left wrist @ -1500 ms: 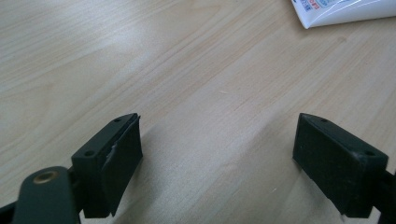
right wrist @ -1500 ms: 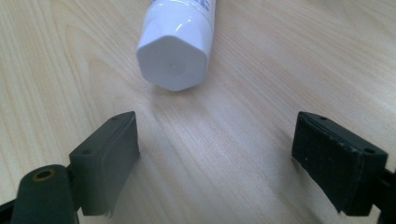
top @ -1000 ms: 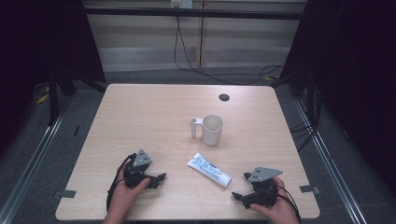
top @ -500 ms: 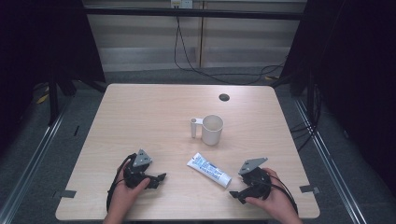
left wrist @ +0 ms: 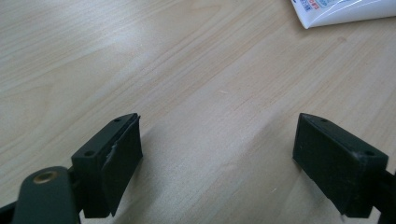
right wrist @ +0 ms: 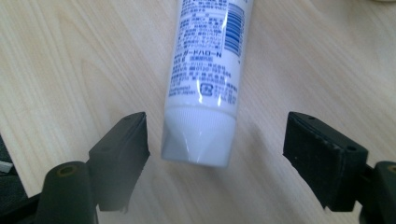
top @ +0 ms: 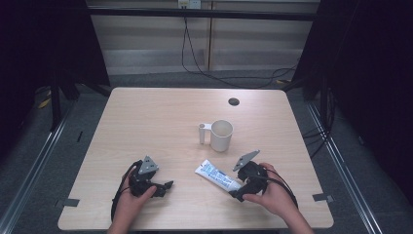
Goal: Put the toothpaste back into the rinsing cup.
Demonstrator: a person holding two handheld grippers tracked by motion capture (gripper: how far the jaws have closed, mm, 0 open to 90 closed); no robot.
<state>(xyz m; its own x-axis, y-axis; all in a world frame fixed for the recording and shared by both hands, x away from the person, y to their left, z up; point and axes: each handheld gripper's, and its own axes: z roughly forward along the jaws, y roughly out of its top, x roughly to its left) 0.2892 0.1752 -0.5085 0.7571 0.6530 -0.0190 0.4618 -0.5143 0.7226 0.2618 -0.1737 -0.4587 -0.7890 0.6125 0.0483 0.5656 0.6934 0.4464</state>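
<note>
A white toothpaste tube with blue print lies flat on the wooden table, near the front and right of the middle. My right gripper is at the tube's cap end. In the right gripper view its jaws stand open on either side of the cap, without touching it. My left gripper rests at the front left, open, with bare wood between its jaws, and points toward the tube's flat end. A white mug stands upright behind the tube, handle to the left.
A small dark round grommet sits in the table near its far edge. Cables run on the floor beyond the table. Dark curtains hang at both sides.
My right gripper has moved left and turned toward the tube, so the cap end now lies between its open jaws. The left gripper, tube and mug have not moved.
</note>
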